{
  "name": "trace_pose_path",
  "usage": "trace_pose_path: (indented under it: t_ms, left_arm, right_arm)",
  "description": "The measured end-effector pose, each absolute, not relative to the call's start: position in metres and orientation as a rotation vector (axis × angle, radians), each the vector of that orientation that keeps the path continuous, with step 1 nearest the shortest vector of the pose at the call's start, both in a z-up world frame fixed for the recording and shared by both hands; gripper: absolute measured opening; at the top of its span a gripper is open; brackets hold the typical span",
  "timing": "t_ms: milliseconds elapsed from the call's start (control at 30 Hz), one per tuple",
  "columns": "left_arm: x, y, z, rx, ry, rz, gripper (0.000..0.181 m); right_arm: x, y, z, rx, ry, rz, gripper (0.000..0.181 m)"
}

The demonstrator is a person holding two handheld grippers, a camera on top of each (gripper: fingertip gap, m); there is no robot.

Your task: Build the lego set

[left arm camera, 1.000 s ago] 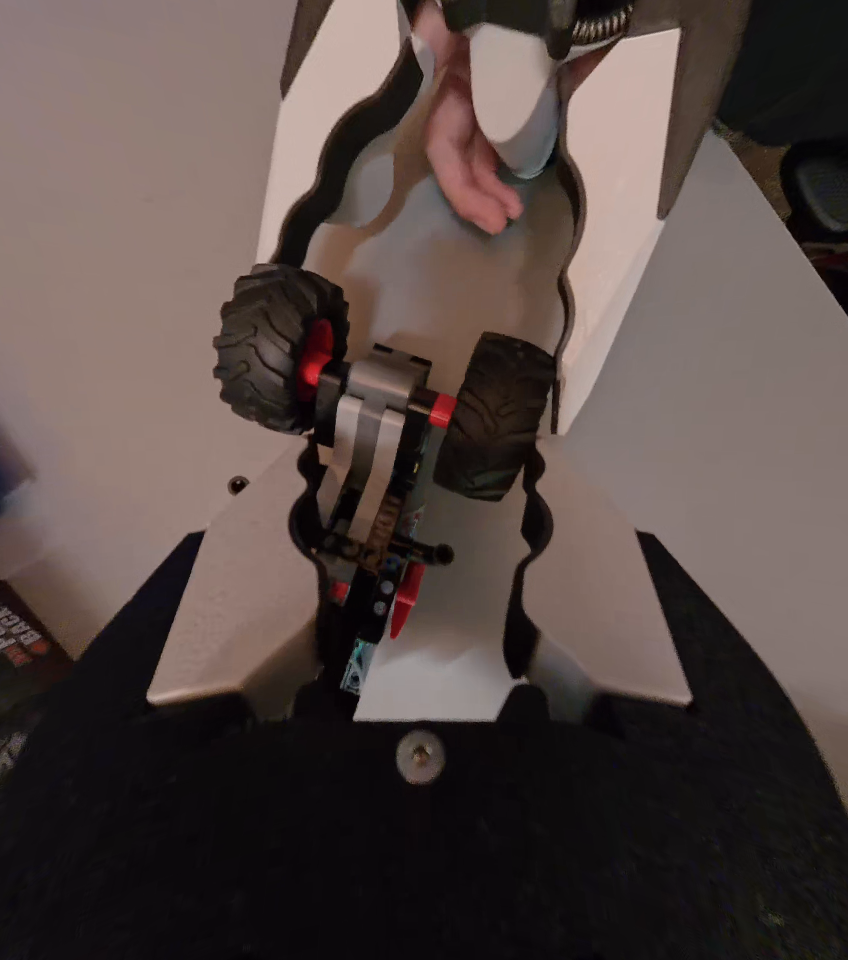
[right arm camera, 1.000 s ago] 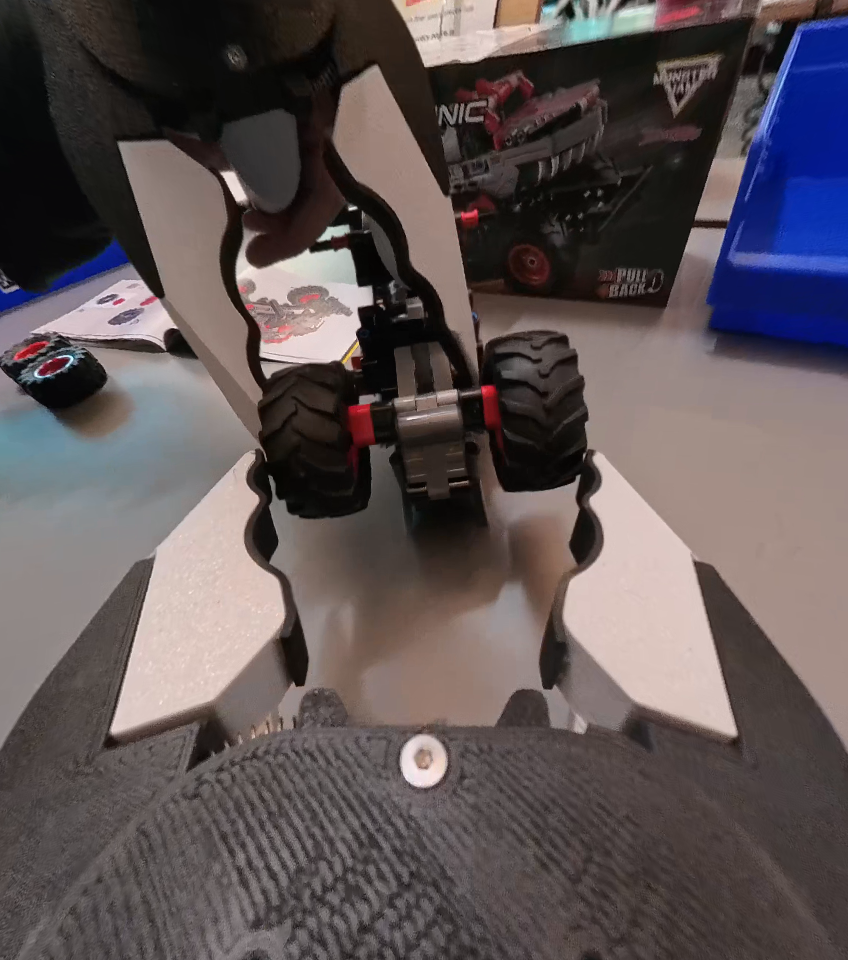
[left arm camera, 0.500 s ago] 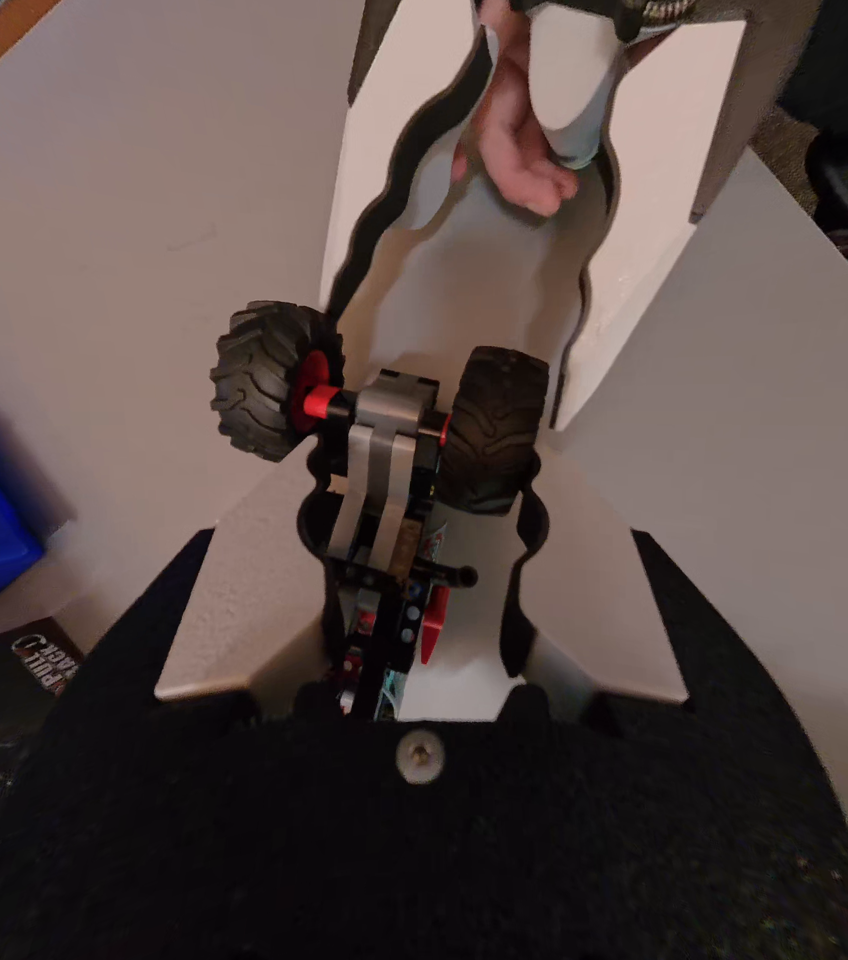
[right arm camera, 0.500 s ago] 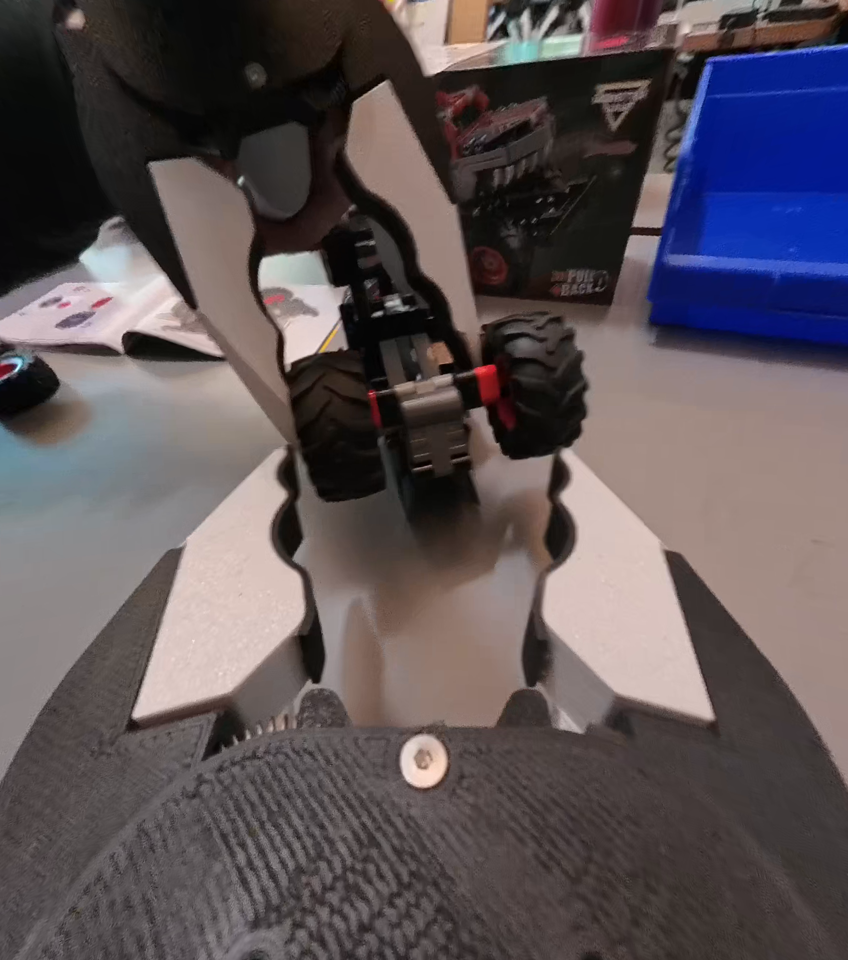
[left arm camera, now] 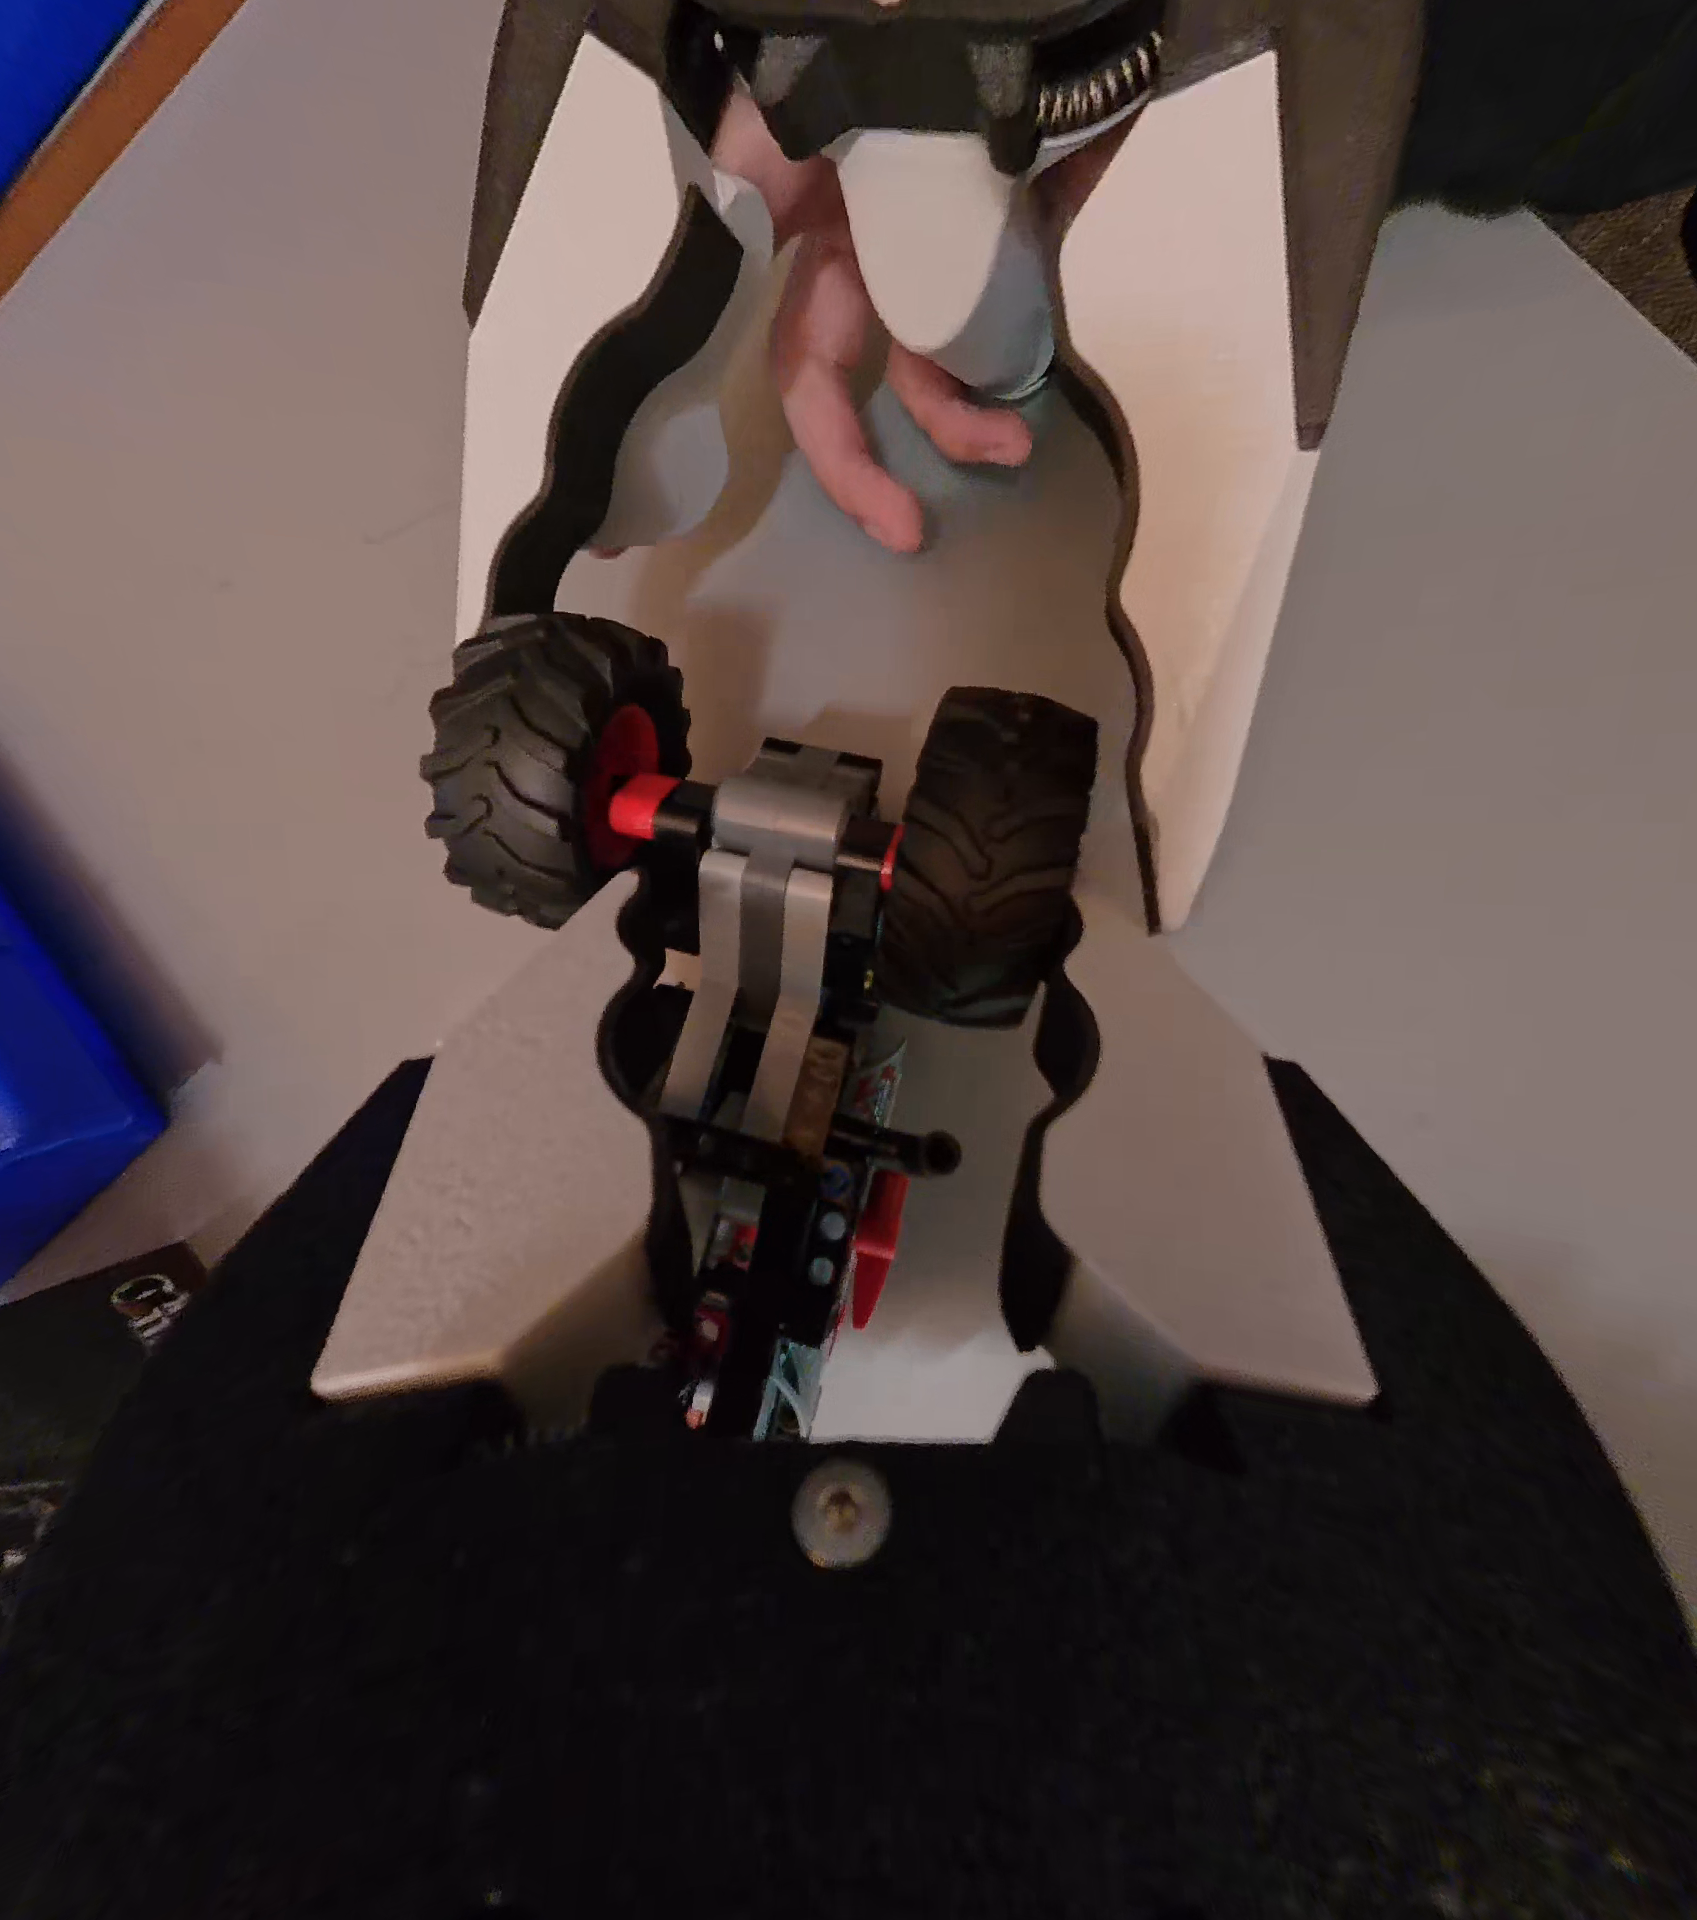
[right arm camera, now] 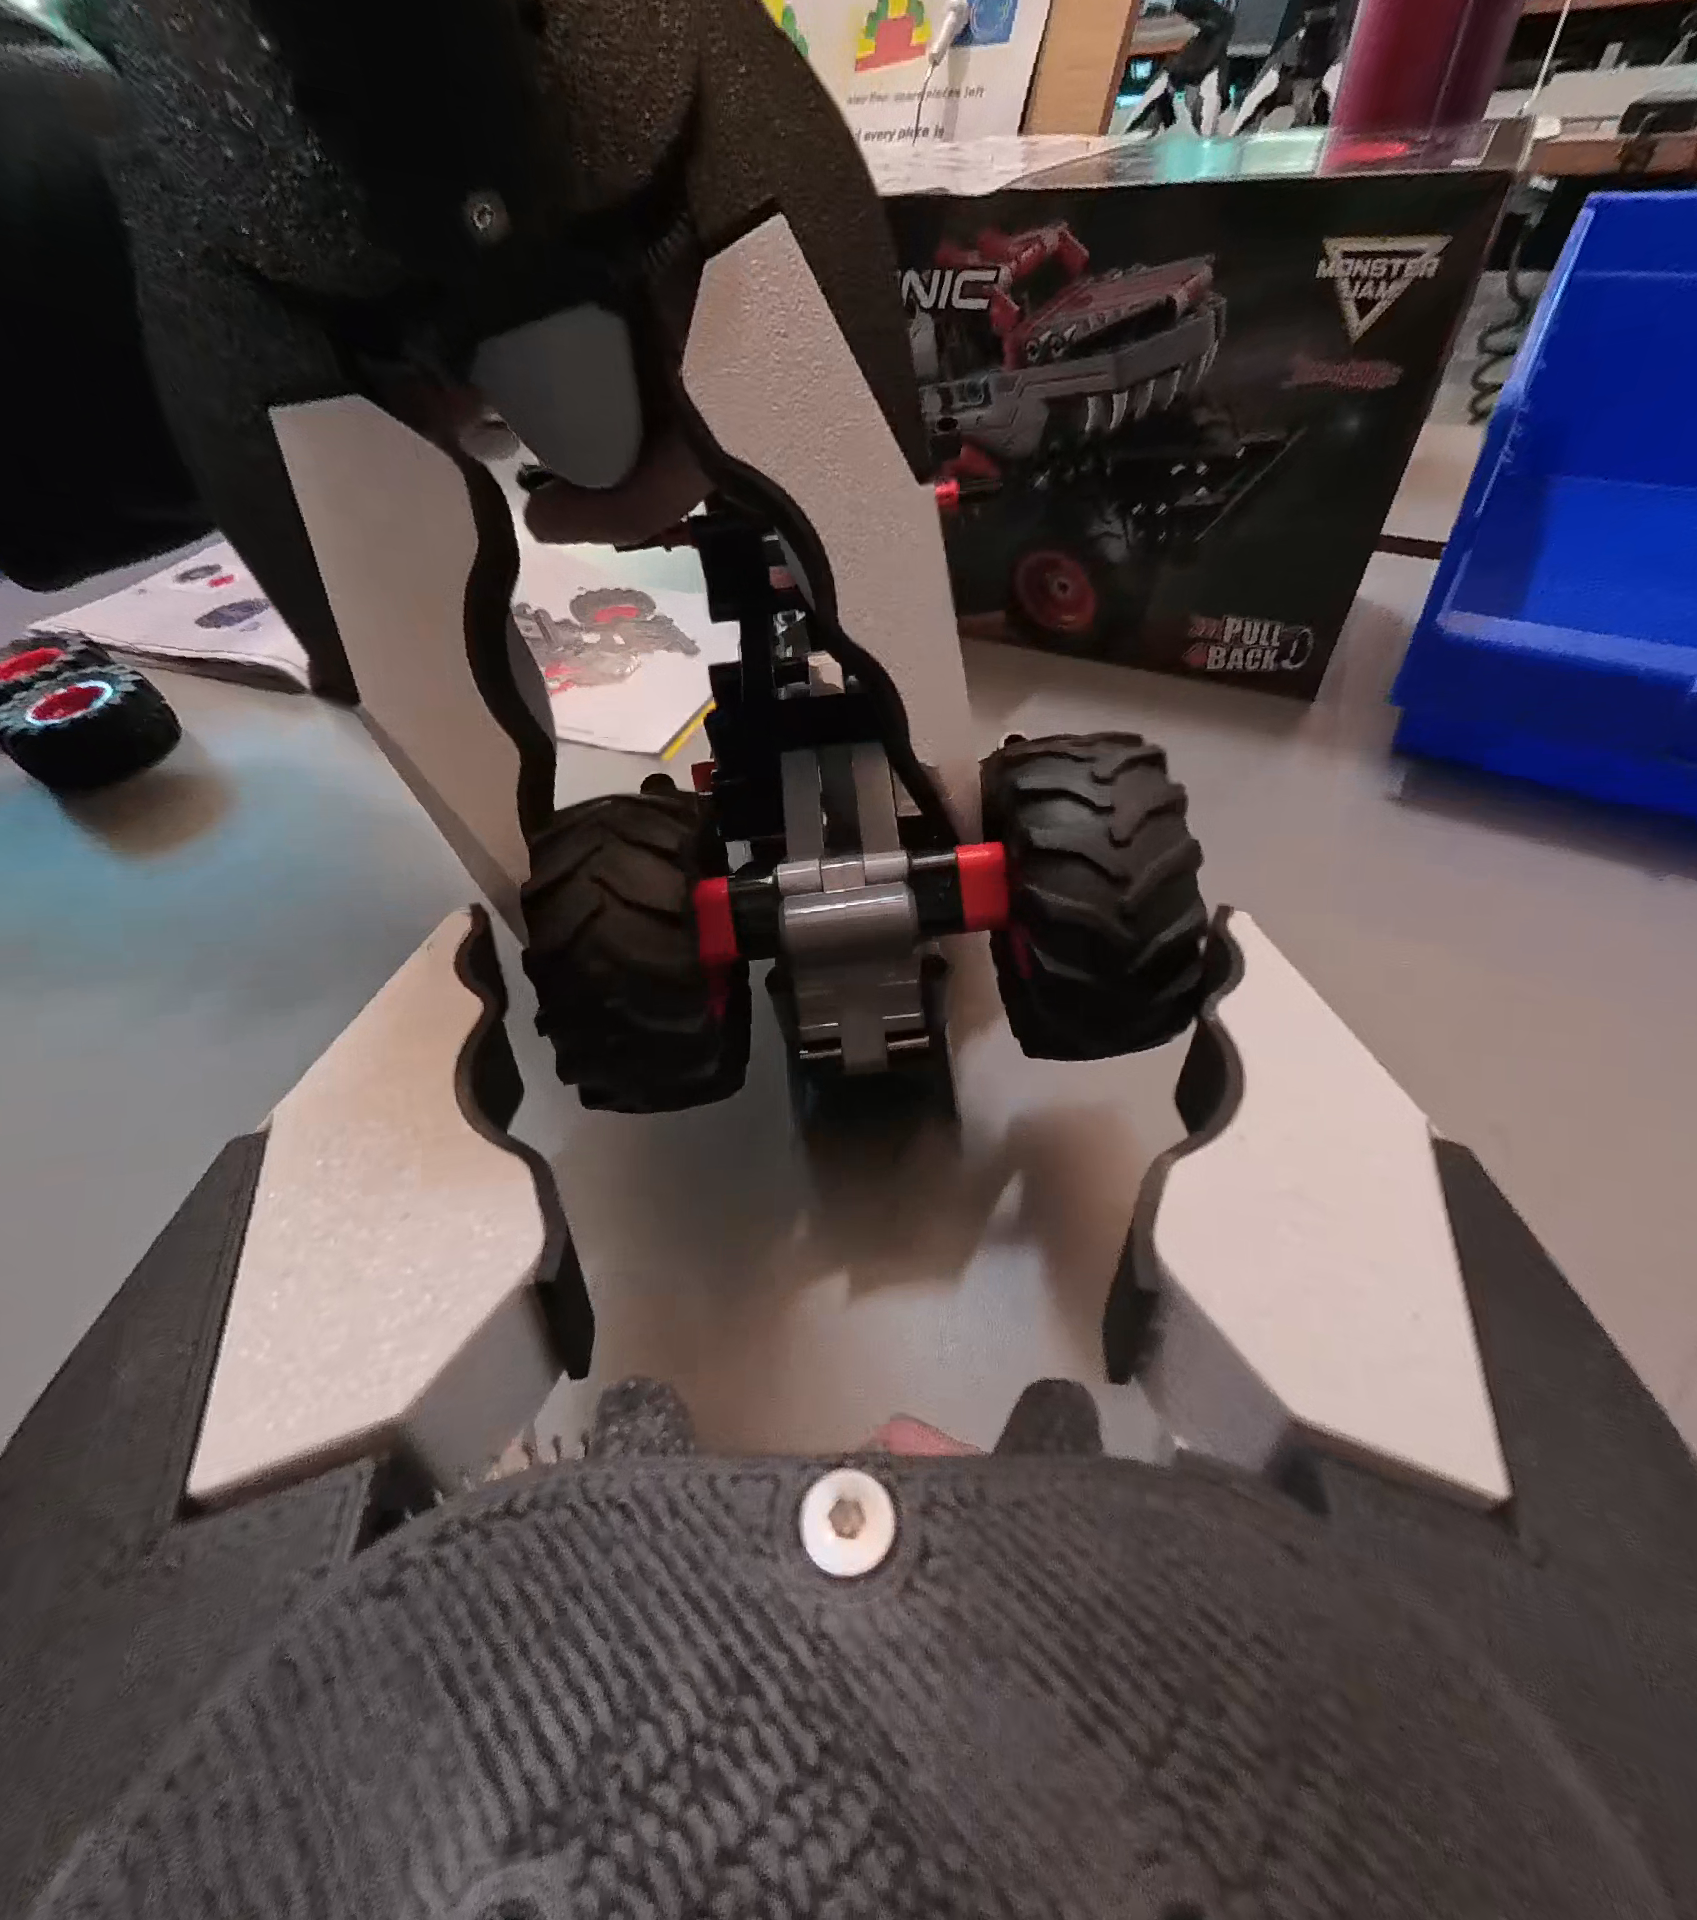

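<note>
Item: partly built lego truck chassis [right arm camera: 844, 831], black and grey frame with one axle, two black treaded tyres [right arm camera: 1098, 894] on red hubs. Position: tilted nose-down over the grey worktop [right arm camera: 1498, 1039], wheeled end nearest the right wrist view; whether the tyres touch the surface cannot be told.

Left hand-held gripper [left arm camera: 839, 1023]: white fingers with wavy black pads, closed around the chassis frame behind the axle, the frame running back between the fingers toward the camera.

Right hand-held gripper [right arm camera: 849, 997]: fingers spread wide, holding nothing, their tips just beside the outer faces of the two tyres; contact with the tyres cannot be confirmed. A person's hand [left arm camera: 875, 416] shows behind this gripper in the left wrist view.

Loose parts: two further tyres [right arm camera: 65, 712] with red hubs, lying together on the worktop, well to the left.

Also on the worktop: open instruction booklet [right arm camera: 615, 665] behind the chassis; dark set box [right arm camera: 1176, 416] standing upright; blue bin [right arm camera: 1633, 499] at far right.
</note>
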State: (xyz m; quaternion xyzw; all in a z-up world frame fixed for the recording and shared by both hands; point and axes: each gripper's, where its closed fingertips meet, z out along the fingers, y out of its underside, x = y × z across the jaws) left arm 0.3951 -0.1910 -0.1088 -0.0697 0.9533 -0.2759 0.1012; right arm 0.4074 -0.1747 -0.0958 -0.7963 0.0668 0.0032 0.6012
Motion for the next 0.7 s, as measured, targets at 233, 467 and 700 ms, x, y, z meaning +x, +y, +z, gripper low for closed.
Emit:
trace_pose_path:
  t_ms: [233, 467, 700]
  left_arm:
    - [0.3955, -0.1917, -0.1087, -0.204, 2.773, -0.817, 0.069]
    - [0.3939, -0.1920, -0.1087, -0.189, 2.767, -0.826, 0.069]
    - [0.3928, -0.1926, -0.1088, -0.132, 2.804, -0.821, 0.069]
  right_arm:
    - [0.4059, -0.1713, -0.1003, -1.881, 0.104, 0.022, 0.126]
    - [0.4029, -0.1761, -0.1011, -1.889, 0.048, -0.024, 0.117]
    - [0.4021, -0.1763, -0.1024, -1.899, 0.032, -0.032, 0.118]
